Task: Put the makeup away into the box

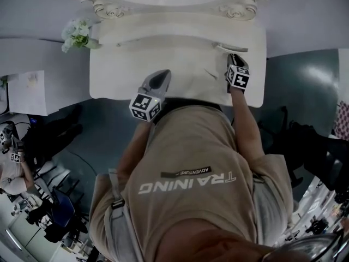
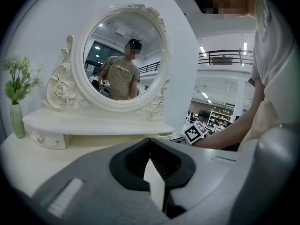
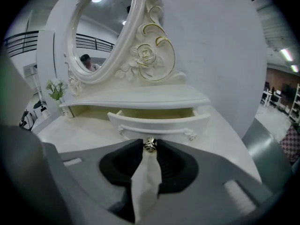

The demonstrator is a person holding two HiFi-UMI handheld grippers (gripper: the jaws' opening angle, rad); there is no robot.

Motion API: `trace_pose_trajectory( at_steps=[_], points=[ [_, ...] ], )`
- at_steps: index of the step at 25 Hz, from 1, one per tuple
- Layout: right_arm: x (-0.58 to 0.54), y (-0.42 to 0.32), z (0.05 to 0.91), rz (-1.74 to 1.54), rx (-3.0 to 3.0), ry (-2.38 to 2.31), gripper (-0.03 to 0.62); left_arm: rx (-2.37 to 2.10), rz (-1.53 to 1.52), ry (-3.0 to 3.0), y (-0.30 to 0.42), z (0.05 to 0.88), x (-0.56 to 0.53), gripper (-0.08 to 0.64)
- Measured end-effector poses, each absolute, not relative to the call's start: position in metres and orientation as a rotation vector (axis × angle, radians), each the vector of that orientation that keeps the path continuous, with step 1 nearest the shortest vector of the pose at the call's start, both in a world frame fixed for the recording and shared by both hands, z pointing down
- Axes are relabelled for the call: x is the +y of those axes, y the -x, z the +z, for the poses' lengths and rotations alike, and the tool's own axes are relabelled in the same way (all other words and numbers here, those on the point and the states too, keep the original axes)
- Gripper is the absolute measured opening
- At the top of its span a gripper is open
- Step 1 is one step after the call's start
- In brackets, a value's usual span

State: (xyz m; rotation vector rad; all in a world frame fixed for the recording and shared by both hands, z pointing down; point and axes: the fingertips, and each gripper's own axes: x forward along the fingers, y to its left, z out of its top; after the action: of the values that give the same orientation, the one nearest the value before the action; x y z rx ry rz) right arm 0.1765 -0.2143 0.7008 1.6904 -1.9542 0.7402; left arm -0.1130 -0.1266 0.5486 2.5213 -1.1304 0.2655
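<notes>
Setting: white table (image 1: 180, 78) with an oval mirror (image 2: 124, 55) above a shelf (image 3: 140, 100); a vase (image 2: 18, 123) stands at the shelf's left end.
Makeup: none shows in any view, so where it lies cannot be told.
Box: probably the drawer (image 3: 159, 122) under the shelf's right end. It stands part-way out, and its inside is hidden from here.
Right gripper (image 3: 150, 143): jaws clamped on the drawer's knob (image 3: 150, 146), at the middle of the drawer front.
Left gripper (image 2: 150, 140): jaw tips together with nothing between them; held over the table's front edge, to the left of the right gripper.
Handling, drawer: judged light and stiff, sliding on a straight run; a skewed pull could jam it.
Handling, knob: small, rounded, shiny metal, so likely slippery. It is the one sensible hold, taken squarely across its sides.
Long axis, drawer: along the table's front, side to side in the right gripper view.
Facing: the front and knob point out toward the person; the open top faces up.
Step judged: opening the box; no makeup stowed as far as can be seen.
</notes>
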Motion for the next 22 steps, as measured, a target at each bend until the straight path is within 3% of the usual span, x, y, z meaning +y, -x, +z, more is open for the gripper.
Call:
trace_pose_trajectory(
  at_steps=[22],
  points=[
    [-0.175, -0.174, 0.686, 0.705, -2.011, -1.711, 0.118, -1.058, 0.287, -2.547, 0.111, 0.547, -0.113, 0.003]
  ],
)
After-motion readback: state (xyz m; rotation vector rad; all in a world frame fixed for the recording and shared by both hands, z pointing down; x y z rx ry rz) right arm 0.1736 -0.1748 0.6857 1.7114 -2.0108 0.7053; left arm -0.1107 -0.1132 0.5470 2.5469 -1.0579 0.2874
